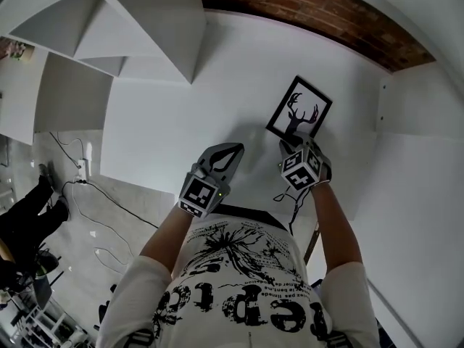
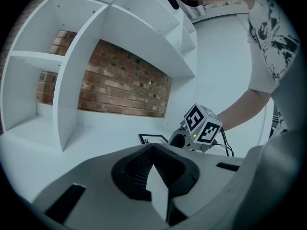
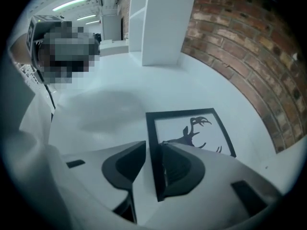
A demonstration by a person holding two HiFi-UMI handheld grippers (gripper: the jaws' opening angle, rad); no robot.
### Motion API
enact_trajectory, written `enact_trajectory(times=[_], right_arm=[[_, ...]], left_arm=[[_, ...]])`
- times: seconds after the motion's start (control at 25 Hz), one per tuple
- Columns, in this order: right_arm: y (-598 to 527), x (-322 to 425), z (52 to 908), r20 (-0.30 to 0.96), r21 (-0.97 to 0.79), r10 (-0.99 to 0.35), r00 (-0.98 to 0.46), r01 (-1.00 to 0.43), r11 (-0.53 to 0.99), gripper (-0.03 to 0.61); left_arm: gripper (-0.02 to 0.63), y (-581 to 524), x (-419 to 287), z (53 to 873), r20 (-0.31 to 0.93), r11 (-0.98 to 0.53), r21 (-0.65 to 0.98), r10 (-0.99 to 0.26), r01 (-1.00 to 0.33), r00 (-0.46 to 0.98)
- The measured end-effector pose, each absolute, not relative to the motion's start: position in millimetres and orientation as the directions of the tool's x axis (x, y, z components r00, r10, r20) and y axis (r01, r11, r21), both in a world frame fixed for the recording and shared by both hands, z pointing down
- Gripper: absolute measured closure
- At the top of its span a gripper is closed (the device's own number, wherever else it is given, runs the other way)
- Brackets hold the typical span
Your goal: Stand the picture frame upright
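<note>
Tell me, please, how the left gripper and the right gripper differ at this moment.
The left gripper's fingers are shut on nothing. The right gripper's fingers stand apart, with one edge of the flat-lying picture frame between them. The left gripper points roughly level over the bare white surface, away from the frame, while the right gripper tilts steeply down over it. Both are the same grey design.

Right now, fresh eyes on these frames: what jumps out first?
The black picture frame with a deer silhouette, lying flat on the white shelf surface in front of the brick wall. The right gripper sits over its near end, jaws apart astride one black edge. The left gripper hangs shut and empty beside it.
</note>
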State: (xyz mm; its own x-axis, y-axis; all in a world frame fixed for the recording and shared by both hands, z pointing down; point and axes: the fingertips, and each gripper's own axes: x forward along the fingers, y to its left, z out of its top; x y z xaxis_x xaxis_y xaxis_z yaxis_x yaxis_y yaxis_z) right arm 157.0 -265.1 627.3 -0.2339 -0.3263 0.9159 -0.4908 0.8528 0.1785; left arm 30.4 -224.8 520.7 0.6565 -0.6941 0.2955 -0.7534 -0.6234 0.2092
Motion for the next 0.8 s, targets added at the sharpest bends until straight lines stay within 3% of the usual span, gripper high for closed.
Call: enact_trajectory(times=[0.2,0.8], right_arm=[[-265.4,157.1,635.6,0.937,0.194,-0.298,-0.181,-0.440,0.877,0.497],[-245.6,148.9,633.2,0.942,0.184,-0.284,-0.181,-0.431,0.883,0.503]], left_arm=[[0.600,-223.6,29.6,514.5,0.280,-0.659,0.202,-0.670,-0.724,0.688],[0.598,-206.6,30.7,508.9,0.278,-0.719,0.198,-0.610,-0.666,0.742]])
